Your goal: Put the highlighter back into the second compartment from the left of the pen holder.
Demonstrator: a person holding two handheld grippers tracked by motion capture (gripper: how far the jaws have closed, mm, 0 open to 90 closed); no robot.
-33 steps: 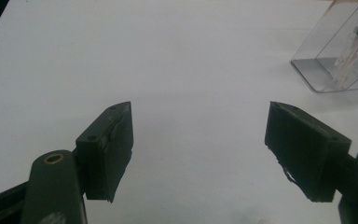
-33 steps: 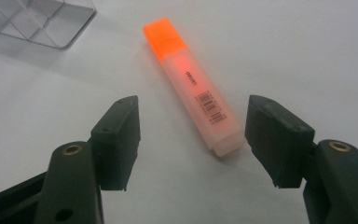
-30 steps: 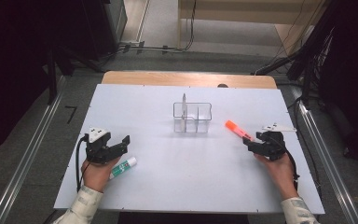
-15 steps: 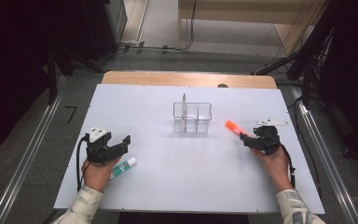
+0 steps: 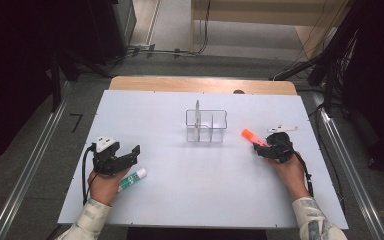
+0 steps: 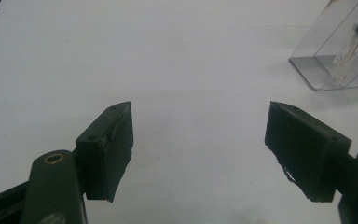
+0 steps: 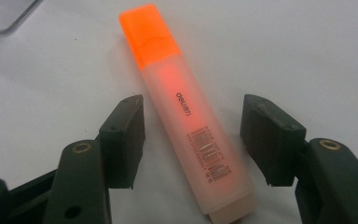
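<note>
The right gripper's [image 7: 191, 140] fingers [image 7: 123, 140] have just been closing around an orange highlighter [image 7: 186, 126] lying flat on the white table [image 5: 180, 200], gaps still visible on both sides. The highlighter's cap points toward eleven o'clock, apparently at the clear organizer [image 5: 206, 126]. The left gripper's [image 6: 198, 149] fingers stand wide open, empty, at eight o'clock.

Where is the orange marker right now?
The orange marker lies flat on the white table, on its right side, between the open jaws of the right gripper, just right of the clear organizer.
</note>
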